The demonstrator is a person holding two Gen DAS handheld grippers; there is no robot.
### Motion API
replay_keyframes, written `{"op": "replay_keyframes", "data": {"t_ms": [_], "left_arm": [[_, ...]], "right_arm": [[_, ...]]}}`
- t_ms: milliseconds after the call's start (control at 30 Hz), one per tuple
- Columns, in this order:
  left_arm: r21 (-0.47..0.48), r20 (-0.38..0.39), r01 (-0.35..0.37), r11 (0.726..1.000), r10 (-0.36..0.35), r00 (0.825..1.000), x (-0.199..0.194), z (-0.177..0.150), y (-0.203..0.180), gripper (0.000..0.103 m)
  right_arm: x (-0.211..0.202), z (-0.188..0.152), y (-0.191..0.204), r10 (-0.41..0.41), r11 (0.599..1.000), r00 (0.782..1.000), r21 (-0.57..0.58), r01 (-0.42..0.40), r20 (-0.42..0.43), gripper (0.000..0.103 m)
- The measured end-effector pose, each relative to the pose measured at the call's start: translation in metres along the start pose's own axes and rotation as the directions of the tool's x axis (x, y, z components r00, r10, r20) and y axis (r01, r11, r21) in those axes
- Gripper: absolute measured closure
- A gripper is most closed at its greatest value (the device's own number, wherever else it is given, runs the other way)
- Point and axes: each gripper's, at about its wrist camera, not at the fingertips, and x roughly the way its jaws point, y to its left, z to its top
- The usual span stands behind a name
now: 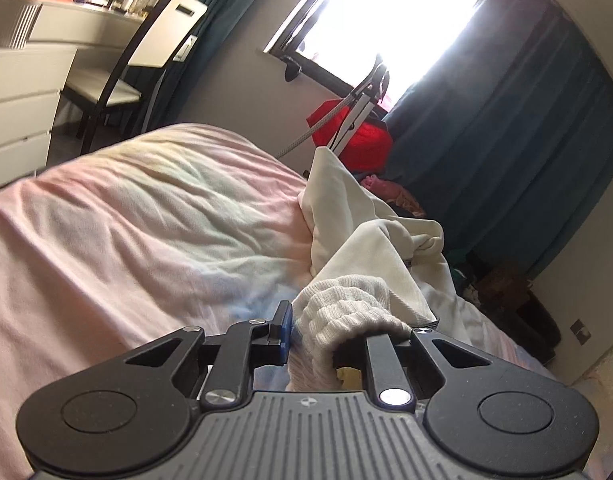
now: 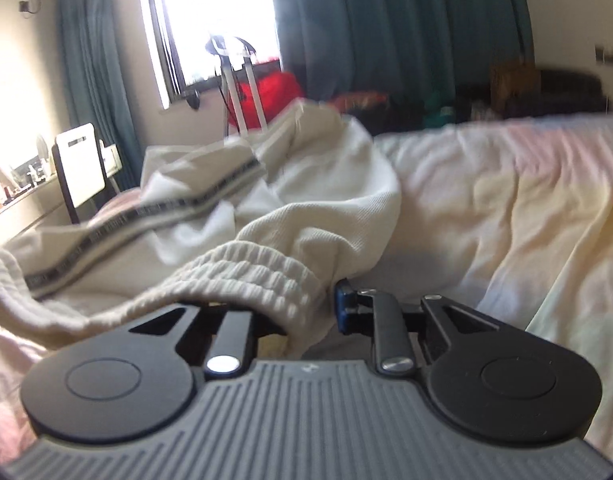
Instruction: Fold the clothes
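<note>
The left gripper (image 1: 348,334) was clamped on the ribbed elastic band (image 1: 338,312) of a cream garment (image 1: 346,200), and over on the other side the right gripper (image 2: 306,308) had its jaws closed on the same ribbed band (image 2: 242,276), one blue pad (image 2: 343,308) showing just beside the cloth. So both ends of the waistband looked to be in hand, but the folding itself had hardly begun: the garment, with a dark striped trim (image 2: 146,216) running along it, sat bunched and rumpled on the bed (image 1: 126,220), partly lifted, no clean crease anywhere in sight. Judging from that, spreading it flat and making every fold was all left to do. The pink, pastel-tinted sheet (image 2: 506,200) beneath was wrinkled but bare, plenty of room to lay the piece out. Beyond the far edge stood a red bundle (image 1: 358,136) with a white metal frame (image 1: 362,96) before the bright window (image 1: 386,20), teal curtains (image 1: 526,120), and a chair (image 1: 146,60) by a white dresser (image 1: 22,92); none of it crowded the work, though the garment's own tangle could snag the spread.
</note>
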Motion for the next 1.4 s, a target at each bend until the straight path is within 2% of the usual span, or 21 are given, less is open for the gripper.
{"op": "replay_keyframes", "data": {"t_ms": [100, 167, 233, 267, 333, 433, 533, 567, 633, 700, 767, 1000, 1200, 1267, 1367, 1400], "left_arm": [[-0.083, -0.084, 0.009, 0.996, -0.016, 0.996, 0.001, -0.003, 0.013, 0.085], [-0.148, -0.149, 0.006, 0.989, -0.029, 0.988, -0.002, -0.008, 0.023, 0.072], [-0.231, -0.217, 0.015, 0.973, -0.067, 0.974, -0.003, -0.015, 0.034, 0.063], [-0.271, -0.239, 0.018, 0.962, -0.086, 0.967, -0.004, -0.020, 0.039, 0.055], [-0.323, -0.257, 0.003, 0.946, -0.090, 0.962, -0.010, -0.029, 0.048, 0.052], [-0.308, -0.244, -0.006, 0.952, -0.073, 0.967, -0.026, -0.034, 0.048, 0.050], [-0.280, -0.202, 0.047, 0.959, -0.107, 0.973, -0.044, -0.035, 0.042, 0.045], [-0.274, -0.185, 0.075, 0.959, -0.129, 0.974, -0.051, -0.035, 0.039, 0.040], [-0.267, -0.158, 0.133, 0.955, -0.180, 0.971, -0.059, -0.035, 0.034, 0.037], [-0.253, -0.137, 0.202, 0.946, -0.242, 0.960, -0.061, -0.037, 0.025, 0.036], [-0.263, -0.149, 0.230, 0.937, -0.274, 0.950, -0.054, -0.040, 0.018, 0.034], [-0.265, -0.277, 0.105, 0.958, -0.180, 0.944, -0.026, -0.057, 0.019, 0.035], [-0.261, -0.311, 0.102, 0.960, -0.183, 0.933, -0.030, -0.057, 0.019, 0.035], [-0.265, -0.318, 0.076, 0.961, -0.161, 0.934, -0.035, -0.061, 0.015, 0.034], [-0.242, -0.320, 0.102, 0.965, -0.179, 0.931, -0.036, -0.070, 0.007, 0.032], [-0.232, -0.305, 0.101, 0.968, -0.171, 0.937, -0.035, -0.072, 0.006, 0.032]], "right_arm": [[-0.018, 0.005, 0.012, -0.014, 0.994, 0.999, -0.106, 0.019, 0.045, 0.082], [-0.024, 0.004, 0.016, -0.020, 0.989, 0.999, -0.146, 0.025, 0.034, 0.082], [-0.021, 0.002, 0.012, -0.025, 0.990, 1.000, -0.140, 0.024, -0.006, 0.082], [-0.019, 0.001, 0.010, -0.027, 0.990, 0.999, -0.136, 0.024, -0.025, 0.082], [-0.017, 0.000, 0.007, -0.036, 0.991, 0.998, -0.127, 0.030, -0.042, 0.082], [-0.018, -0.001, 0.002, -0.035, 0.994, 0.998, -0.106, 0.029, -0.055, 0.082], [-0.018, -0.002, 0.001, -0.032, 0.995, 0.997, -0.101, 0.026, -0.066, 0.082], [-0.018, -0.002, 0.001, -0.032, 0.995, 0.997, -0.100, 0.025, -0.068, 0.082], [-0.017, -0.003, 0.002, -0.029, 0.995, 0.997, -0.099, 0.022, -0.071, 0.082], [-0.017, -0.003, 0.001, -0.025, 0.995, 0.997, -0.098, 0.018, -0.073, 0.082], [-0.017, -0.004, 0.003, -0.025, 0.995, 0.997, -0.103, 0.017, -0.071, 0.082], [-0.013, -0.005, -0.002, -0.030, 0.997, 0.995, -0.079, 0.022, -0.095, 0.082], [-0.011, -0.006, -0.002, -0.045, 0.996, 0.994, -0.081, 0.037, -0.097, 0.082], [-0.013, -0.006, -0.004, -0.053, 0.997, 0.995, -0.065, 0.047, -0.090, 0.082], [-0.015, -0.005, -0.007, -0.049, 0.998, 0.996, -0.044, 0.045, -0.078, 0.082], [-0.015, -0.005, -0.007, -0.049, 0.998, 0.996, -0.041, 0.046, -0.076, 0.082]]}}
